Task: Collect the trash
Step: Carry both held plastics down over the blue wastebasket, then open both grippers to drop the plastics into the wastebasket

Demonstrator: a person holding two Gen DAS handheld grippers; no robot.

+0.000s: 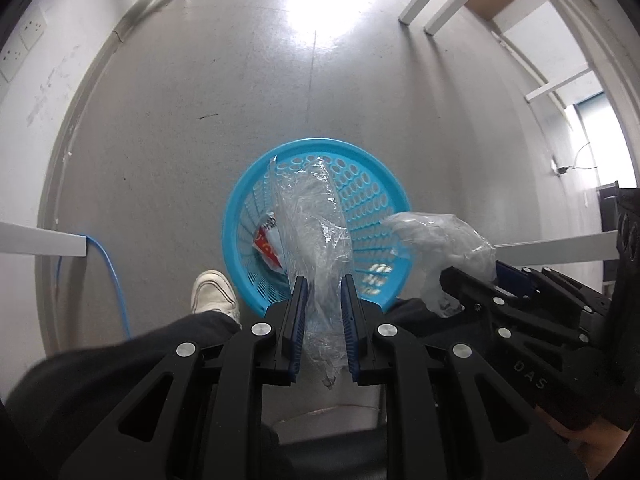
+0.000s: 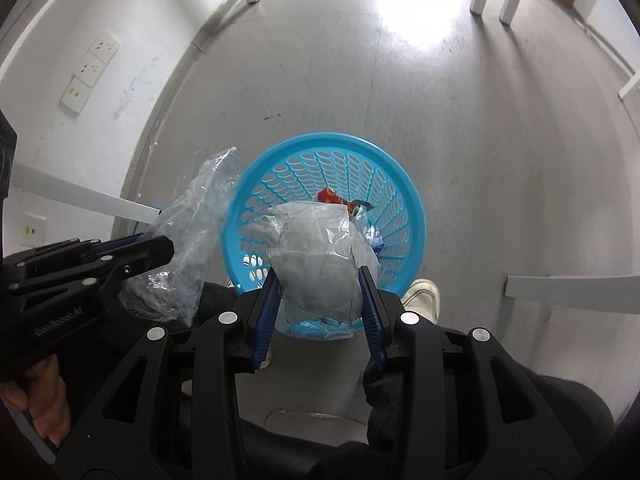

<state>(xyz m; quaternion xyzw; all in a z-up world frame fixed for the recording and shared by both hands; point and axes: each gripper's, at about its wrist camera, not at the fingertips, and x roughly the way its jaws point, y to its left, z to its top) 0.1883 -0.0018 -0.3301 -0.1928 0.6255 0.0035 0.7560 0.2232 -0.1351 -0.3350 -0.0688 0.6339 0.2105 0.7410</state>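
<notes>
- Left gripper (image 1: 323, 280) pinches a crumpled clear plastic wrapper (image 1: 316, 220), its blue pads pressed on the lower part while the rest stands up over the blue basket (image 1: 236, 216).
- Right gripper (image 2: 320, 276) clamps a second clear plastic bag (image 2: 316, 256), milkier and bunched into a loose wad, held just above the basket's near rim.
- Both pieces look feather-light, soft and slick; my guess is that film like this springs back and may cling to the pads on release, so a wide spread of the fingers directly over the opening seems wise.
- A hold on the thick, gathered part looks safer than on a single thin edge, which could slide out.
- Already in the basket: a red printed wrapper (image 2: 330, 196) and a scrap with blue on it (image 2: 374, 236), half hidden behind the held bag.
- Hard to read: the basket floor, covered by plastic in both views; the print on the red wrapper; and how deeply either film sits between the pads.
- A white shoe (image 1: 212, 292) stands just beside the basket on the grey floor (image 1: 180, 140).
</notes>
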